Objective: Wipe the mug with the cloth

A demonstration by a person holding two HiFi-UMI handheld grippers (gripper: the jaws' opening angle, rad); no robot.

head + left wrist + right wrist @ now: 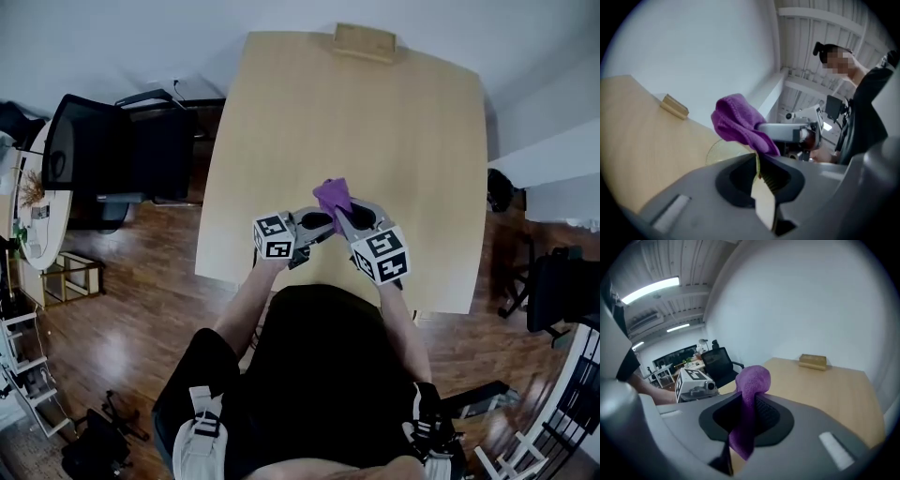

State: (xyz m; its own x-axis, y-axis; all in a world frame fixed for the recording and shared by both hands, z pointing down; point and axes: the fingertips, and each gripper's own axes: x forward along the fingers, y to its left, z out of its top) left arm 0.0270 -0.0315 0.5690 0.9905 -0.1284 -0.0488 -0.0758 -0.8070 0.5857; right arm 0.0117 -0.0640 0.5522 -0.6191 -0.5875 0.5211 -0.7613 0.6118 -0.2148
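Holds purple cloth (333,197) bunched in the right tool (751,397), jaws clamped on it, above the tabletop's (347,122) near edge. Pinches a faint clear mug (723,149) in the left tool (759,165), jaws nearly together, just left of the cloth.

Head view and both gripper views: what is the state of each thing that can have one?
purple cloth: bunched, held above the table, clamped in jaws.
right gripper: jaws shut on the purple cloth.
left gripper: jaws shut on a thin clear wall, apparently the mug's.
mug: see-through, held up, only faintly visible.
wooden block: lying at the table's far edge.
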